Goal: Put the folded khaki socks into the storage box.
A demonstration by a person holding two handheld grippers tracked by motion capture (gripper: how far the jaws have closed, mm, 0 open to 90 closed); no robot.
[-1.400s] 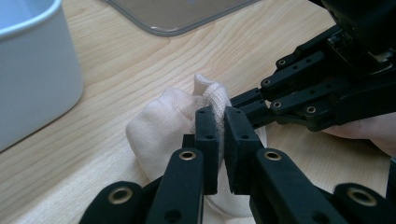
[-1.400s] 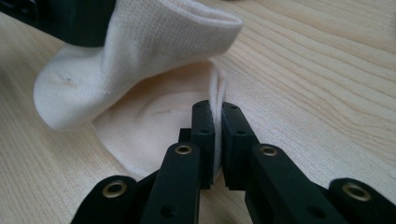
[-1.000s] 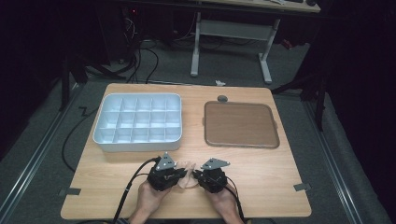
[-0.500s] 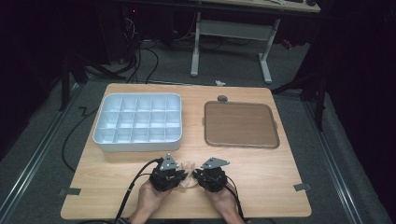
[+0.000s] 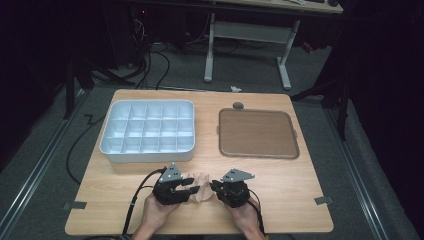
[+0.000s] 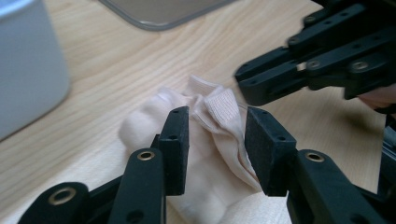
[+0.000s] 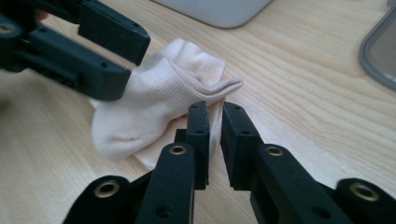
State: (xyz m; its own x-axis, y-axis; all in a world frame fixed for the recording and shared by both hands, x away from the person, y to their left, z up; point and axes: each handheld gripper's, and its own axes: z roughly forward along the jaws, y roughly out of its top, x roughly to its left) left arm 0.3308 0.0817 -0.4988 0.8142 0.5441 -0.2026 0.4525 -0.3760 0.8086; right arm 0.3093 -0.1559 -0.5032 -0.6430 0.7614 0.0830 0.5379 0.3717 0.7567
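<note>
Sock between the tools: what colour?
Pale pinkish cream sock, plain with a ribbed cuff; clearest in the right gripper view.

- No text, label, brand, number or sign can be read in any of the views.
</note>
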